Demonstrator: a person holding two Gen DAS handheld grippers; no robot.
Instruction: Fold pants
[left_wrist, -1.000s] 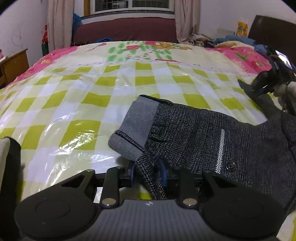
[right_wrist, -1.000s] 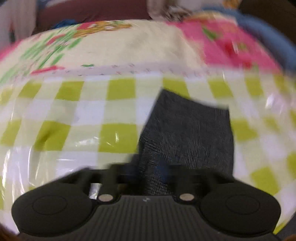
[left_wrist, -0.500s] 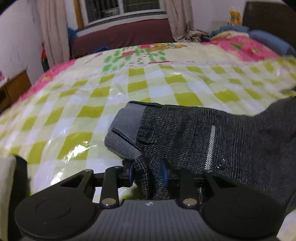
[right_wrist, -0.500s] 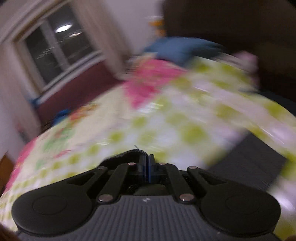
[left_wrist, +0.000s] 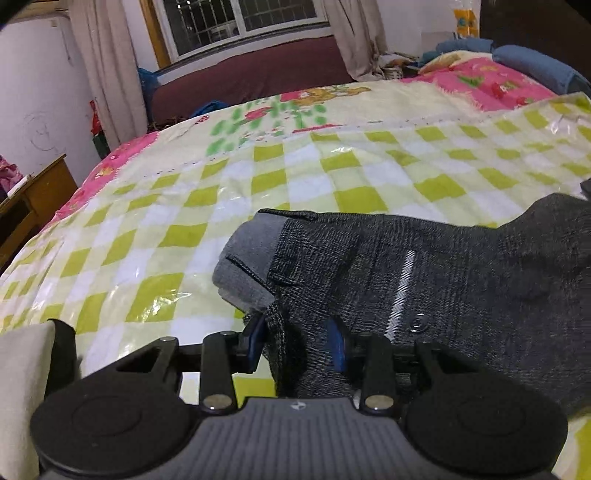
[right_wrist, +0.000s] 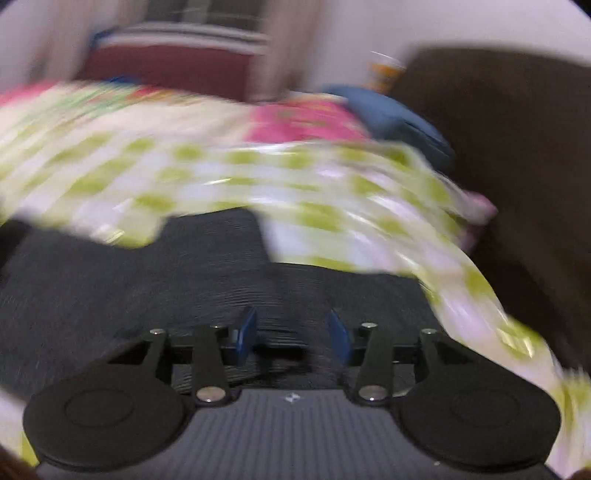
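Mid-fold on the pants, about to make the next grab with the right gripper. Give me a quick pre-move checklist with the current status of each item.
1. Left gripper has cloth between its jaws: ok, the waistband edge of the pants sits there, though the jaws are opening.
2. Left pads pressing firmly: cannot tell.
3. Right gripper free to grab: ok, jaws opening, nothing between them.
4. Right gripper over the pants: ok, dark fabric lies just beyond its fingers.
5. Right view sharp enough to aim: not ok, heavily blurred.
6. Checked bed cover beside the waistband free of clutter: ok.
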